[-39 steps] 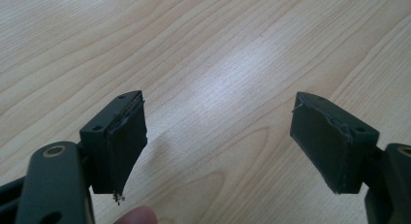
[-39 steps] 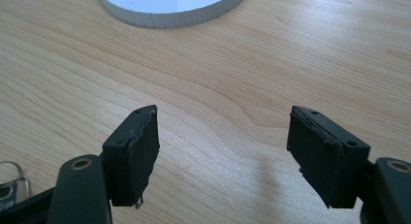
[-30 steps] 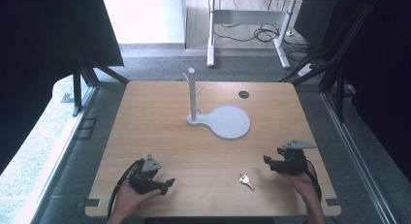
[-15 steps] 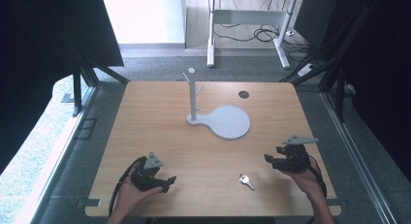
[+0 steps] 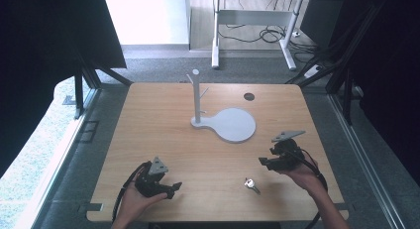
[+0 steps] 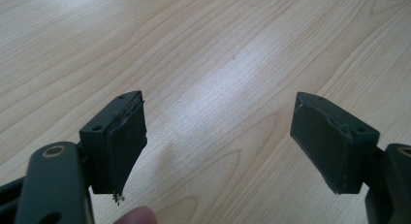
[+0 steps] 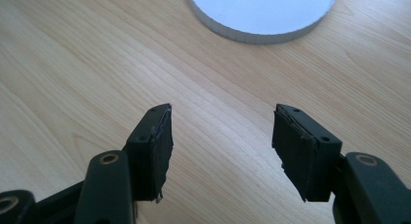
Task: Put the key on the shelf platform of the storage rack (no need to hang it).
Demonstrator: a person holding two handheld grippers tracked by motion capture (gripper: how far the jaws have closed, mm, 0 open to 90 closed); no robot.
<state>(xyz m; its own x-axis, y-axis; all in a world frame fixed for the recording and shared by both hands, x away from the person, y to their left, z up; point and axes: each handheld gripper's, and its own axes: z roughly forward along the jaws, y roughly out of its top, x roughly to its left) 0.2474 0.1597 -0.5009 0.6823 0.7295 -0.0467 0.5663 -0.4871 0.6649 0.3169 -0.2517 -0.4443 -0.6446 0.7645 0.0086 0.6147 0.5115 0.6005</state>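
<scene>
A small silver key [image 5: 251,185] lies flat on the wooden table [image 5: 163,125], near its front edge. My right gripper [image 5: 266,157] hovers just right of and beyond the key, jaws pointing left. It is open; its jaws have just been closing a little, with nothing between them [image 7: 220,136]. Ahead of it lies the grey round base [image 7: 261,10]. That base [image 5: 233,125] joins a thin grey post [image 5: 196,97] with short pegs at the table's middle. My left gripper [image 5: 174,189] rests at the front left, open over bare wood [image 6: 218,136].
A dark round hole [image 5: 249,96] sits in the tabletop at the back right. Beyond the table's far edge stand the white legs of a desk [image 5: 216,35] with cables on the floor. Dark frame struts flank both sides.
My right gripper has lifted and drifted slightly left, toward the round base, and its jaws stand a little narrower. The left gripper and the key have not moved.
</scene>
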